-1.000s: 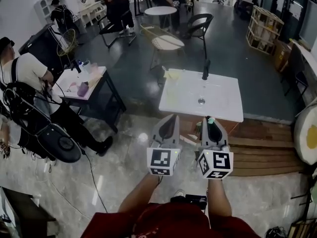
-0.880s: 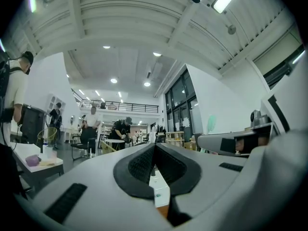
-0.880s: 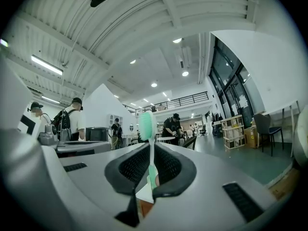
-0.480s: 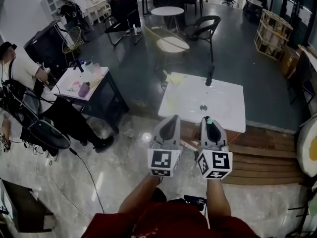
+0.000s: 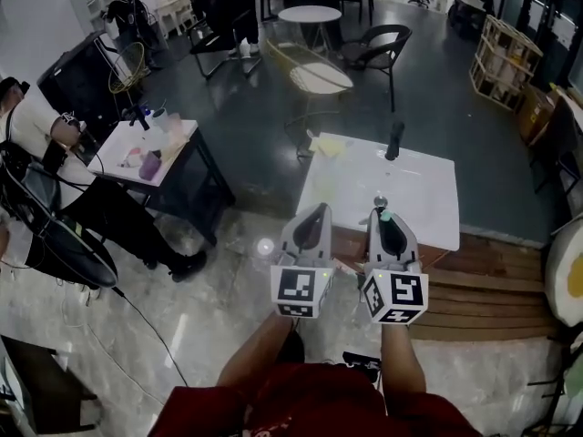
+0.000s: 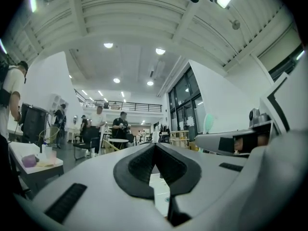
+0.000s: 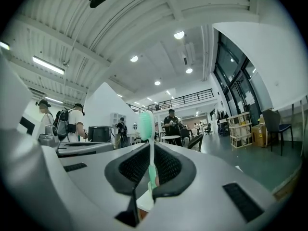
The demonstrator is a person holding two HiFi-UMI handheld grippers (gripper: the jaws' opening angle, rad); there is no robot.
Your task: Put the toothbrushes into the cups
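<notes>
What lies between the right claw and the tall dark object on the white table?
In the head view, mostly bare white table, with one small clear thing, perhaps a glass, just beyond the right claw and its toothbrush.

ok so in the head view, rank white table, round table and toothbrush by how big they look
1. white table
2. round table, though it is farther off, so true size unsure
3. toothbrush, only its green tip shows

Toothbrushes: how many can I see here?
1: a mint-green plastic toothbrush clamped upright in the right tool. Others may lie on the far white table, too small to tell.
</notes>
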